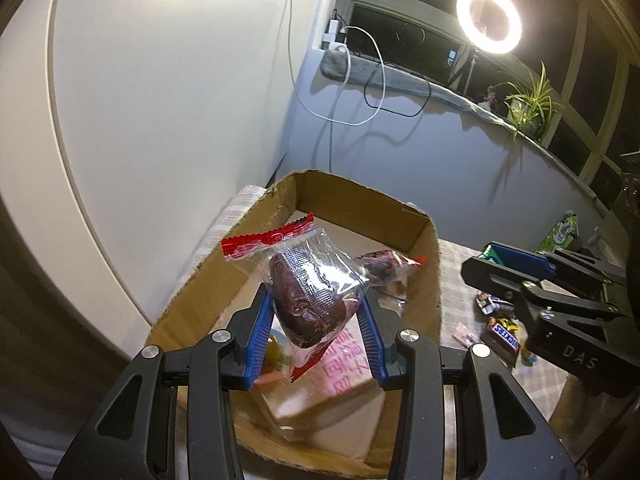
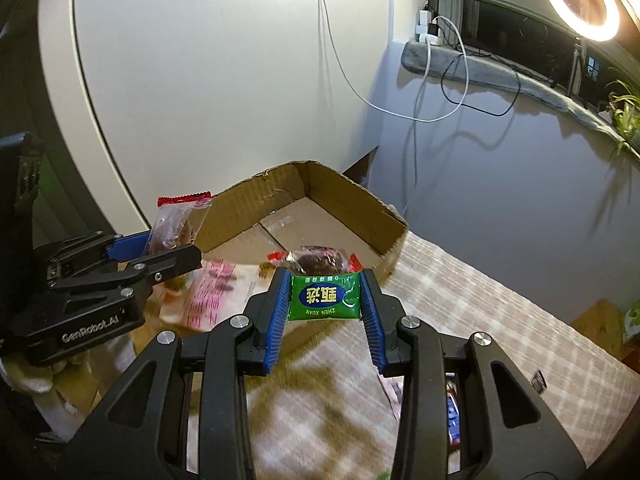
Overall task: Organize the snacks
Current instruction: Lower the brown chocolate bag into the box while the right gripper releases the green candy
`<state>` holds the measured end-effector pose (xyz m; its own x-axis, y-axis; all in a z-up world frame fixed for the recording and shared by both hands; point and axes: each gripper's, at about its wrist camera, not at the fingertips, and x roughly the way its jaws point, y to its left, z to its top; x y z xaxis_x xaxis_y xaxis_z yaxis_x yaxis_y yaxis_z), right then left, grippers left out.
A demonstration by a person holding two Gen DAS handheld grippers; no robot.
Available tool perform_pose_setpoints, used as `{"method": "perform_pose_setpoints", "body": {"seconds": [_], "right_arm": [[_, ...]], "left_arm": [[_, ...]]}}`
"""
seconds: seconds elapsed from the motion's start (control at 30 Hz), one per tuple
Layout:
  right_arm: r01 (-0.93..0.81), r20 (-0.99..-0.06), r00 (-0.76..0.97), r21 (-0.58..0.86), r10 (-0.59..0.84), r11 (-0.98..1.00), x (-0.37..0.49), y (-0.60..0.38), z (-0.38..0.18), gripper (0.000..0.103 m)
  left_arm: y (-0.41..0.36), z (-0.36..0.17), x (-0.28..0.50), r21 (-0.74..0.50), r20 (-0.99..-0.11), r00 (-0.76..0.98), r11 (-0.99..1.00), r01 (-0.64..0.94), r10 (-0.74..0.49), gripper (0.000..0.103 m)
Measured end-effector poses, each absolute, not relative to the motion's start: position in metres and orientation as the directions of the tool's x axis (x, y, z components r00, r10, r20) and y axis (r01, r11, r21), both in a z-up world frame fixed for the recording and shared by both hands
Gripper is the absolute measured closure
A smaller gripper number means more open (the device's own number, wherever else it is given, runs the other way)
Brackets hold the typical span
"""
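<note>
My left gripper [image 1: 316, 300] is shut on a clear packet with red ends holding a dark brown snack [image 1: 306, 296], raised above the open cardboard box [image 1: 360, 196]. It also shows in the right wrist view [image 2: 176, 226]. My right gripper [image 2: 325, 292] is shut on a green packet [image 2: 324, 297], held above the table near the box's front right corner. In the left wrist view the right gripper [image 1: 492, 258] is at the right. A second dark snack packet [image 1: 384, 266] lies inside the box, also seen in the right wrist view [image 2: 318, 259].
A white packet with pink print [image 1: 344, 364] lies in the box. Snickers bars [image 1: 506, 336] and small wrappers lie on the checked tablecloth [image 2: 480, 320]. A green carton [image 1: 560, 232] stands far right. Wall, cables and ring light [image 1: 489, 18] behind.
</note>
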<state>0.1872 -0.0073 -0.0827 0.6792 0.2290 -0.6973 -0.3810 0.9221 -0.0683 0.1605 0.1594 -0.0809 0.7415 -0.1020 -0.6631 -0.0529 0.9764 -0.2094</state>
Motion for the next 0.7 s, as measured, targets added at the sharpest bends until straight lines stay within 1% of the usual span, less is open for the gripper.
{"method": "perform_pose_setpoints", "body": {"seconds": [0.3, 0.6, 0.67, 0.7], "right_arm": [[-0.404, -0.721, 0.648, -0.052, 0.246, 0.913, 0.221, 0.012, -0.099, 0.066], [-0.408, -0.733, 0.633, -0.045, 0.247, 0.912, 0.235, 0.017, -0.109, 0.066], [-0.407, -0.734, 0.634, -0.049, 0.244, 0.912, 0.235, 0.017, -0.108, 0.062], [-0.404, -0.732, 0.639, -0.055, 0.238, 0.913, 0.235, 0.017, -0.108, 0.055]], "left_arm": [[0.168, -0.084, 0.174, -0.208, -0.671, 0.735, 0.976, -0.06, -0.098, 0.063], [0.168, -0.087, 0.178, -0.206, -0.681, 0.726, 0.977, -0.063, -0.097, 0.062], [0.168, -0.087, 0.178, -0.204, -0.683, 0.724, 0.977, -0.066, -0.094, 0.06], [0.168, -0.087, 0.178, -0.204, -0.683, 0.725, 0.977, -0.067, -0.093, 0.06]]}}
